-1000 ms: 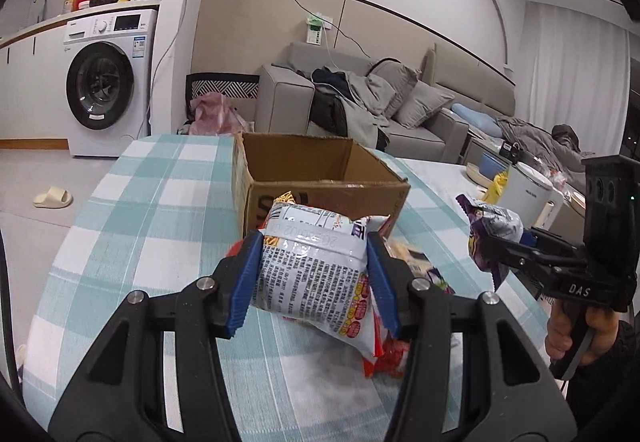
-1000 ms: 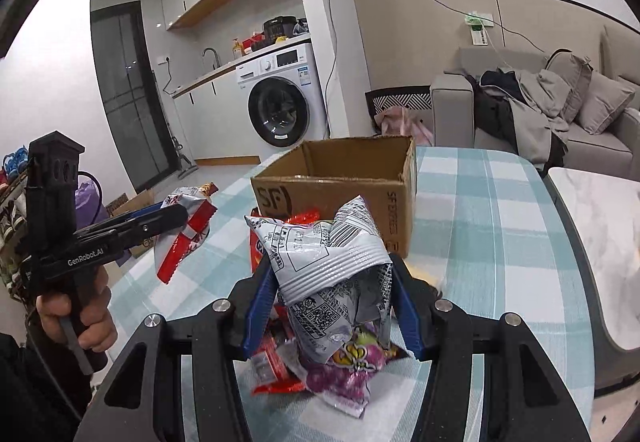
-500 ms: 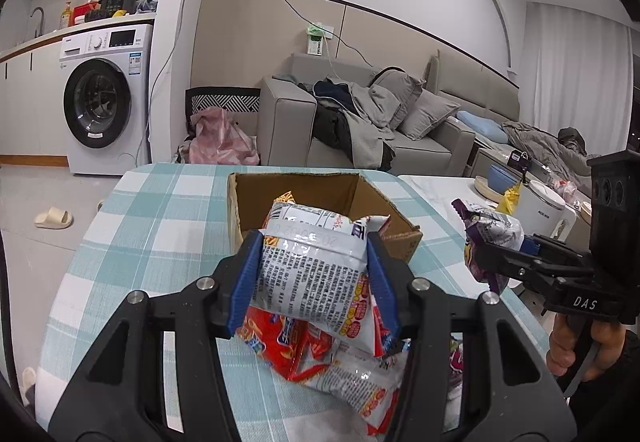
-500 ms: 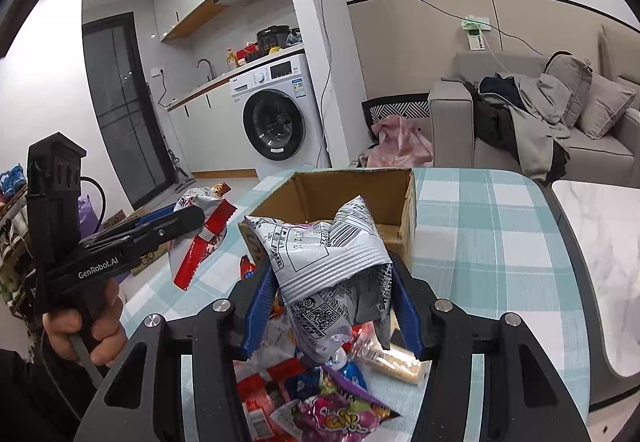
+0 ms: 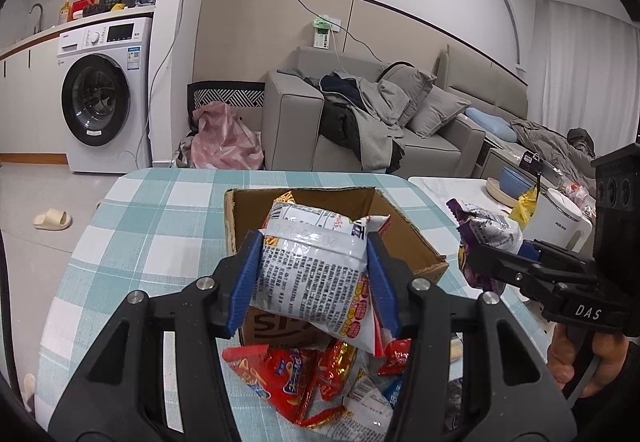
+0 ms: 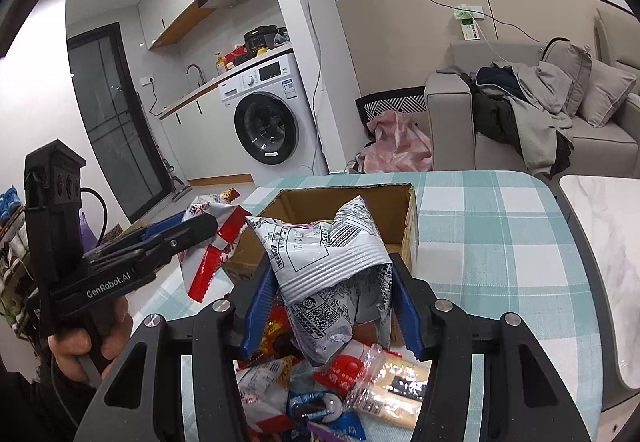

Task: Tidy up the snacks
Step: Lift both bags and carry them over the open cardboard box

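My left gripper [image 5: 314, 282] is shut on a white and red snack bag [image 5: 316, 274] and holds it above the near edge of an open cardboard box [image 5: 400, 214]. My right gripper [image 6: 332, 306] is shut on a silver and purple snack bag [image 6: 328, 266], also held above the table in front of the box [image 6: 404, 218]. Each gripper shows in the other's view, the right one [image 5: 476, 258] with its purple bag [image 5: 484, 234], the left one [image 6: 208, 226] with its red and white bag [image 6: 208, 254]. A pile of loose snack packets [image 5: 304, 374] lies on the table below, also in the right wrist view [image 6: 340, 390].
The box stands on a round table with a teal checked cloth [image 5: 160, 226]. A white marble side table [image 6: 600, 242] adjoins it on the right, with a white kettle [image 5: 560, 218] and bowls. A sofa [image 5: 400, 130] and washing machine [image 5: 104, 94] stand beyond.
Both grippers have risen with their bags and moved toward the box, whose open inside now shows. The packet pile now lies well below them.
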`<action>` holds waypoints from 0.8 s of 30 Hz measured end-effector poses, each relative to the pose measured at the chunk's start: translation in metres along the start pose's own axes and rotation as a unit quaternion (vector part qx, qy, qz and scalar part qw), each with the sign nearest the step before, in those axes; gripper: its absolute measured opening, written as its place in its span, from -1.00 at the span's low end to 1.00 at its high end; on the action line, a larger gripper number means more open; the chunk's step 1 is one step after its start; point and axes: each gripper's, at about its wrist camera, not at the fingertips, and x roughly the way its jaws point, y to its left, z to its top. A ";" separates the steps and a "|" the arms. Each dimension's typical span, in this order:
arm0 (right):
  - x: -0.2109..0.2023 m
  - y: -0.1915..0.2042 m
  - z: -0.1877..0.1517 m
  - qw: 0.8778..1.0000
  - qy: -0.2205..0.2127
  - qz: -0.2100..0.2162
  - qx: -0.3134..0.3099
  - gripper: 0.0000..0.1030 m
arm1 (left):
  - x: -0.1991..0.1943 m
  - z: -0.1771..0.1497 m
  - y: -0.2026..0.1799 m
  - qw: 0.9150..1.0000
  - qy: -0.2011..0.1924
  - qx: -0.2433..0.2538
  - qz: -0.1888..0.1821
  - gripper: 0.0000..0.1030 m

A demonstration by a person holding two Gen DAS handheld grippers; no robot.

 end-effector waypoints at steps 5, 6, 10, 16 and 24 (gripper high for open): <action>0.016 -0.001 0.009 1.000 0.005 0.002 0.000 0.06 | 0.021 0.006 0.009 1.000 0.003 -0.009 -0.001 -0.05; 0.019 -0.001 0.010 1.000 0.005 0.002 0.000 0.06 | 0.024 0.007 0.011 1.000 0.002 -0.010 -0.001 -0.05; 0.031 -0.002 0.015 1.000 0.009 0.004 0.004 0.06 | 0.038 0.009 0.015 1.000 0.004 -0.009 0.002 -0.05; 0.054 -0.004 0.020 1.000 0.020 0.005 0.009 0.06 | 0.057 0.010 0.019 1.000 0.011 -0.004 0.006 -0.05; 0.078 -0.012 0.022 0.999 0.029 0.003 0.018 0.06 | 0.084 0.009 0.022 1.000 0.021 -0.006 0.013 -0.05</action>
